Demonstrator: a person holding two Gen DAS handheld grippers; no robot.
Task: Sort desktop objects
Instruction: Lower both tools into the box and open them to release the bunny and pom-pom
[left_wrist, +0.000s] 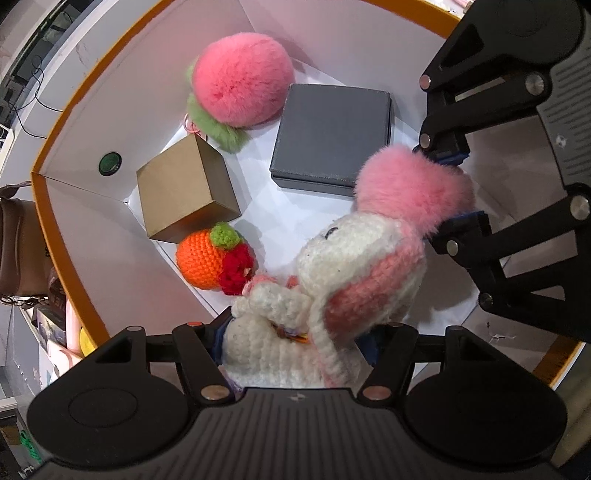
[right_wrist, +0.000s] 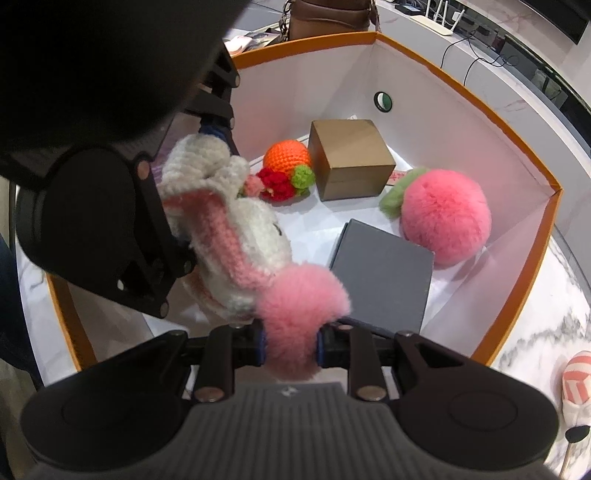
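Left wrist view: left tool (left_wrist: 295, 332) clamps bunny (left_wrist: 332, 280) body, right tool (right_wrist: 290, 345) pinches pompom (right_wrist: 303, 299). Lower into box (right_wrist: 517, 155), release both together.

Crocheted white rabbit (left_wrist: 332, 280) with pink ears and fluffy pink pompom (right_wrist: 299, 295): suspended tilted over the near side of the orange-rimmed white box (left_wrist: 74, 206), pompom toward the grey flat box (right_wrist: 384, 273).
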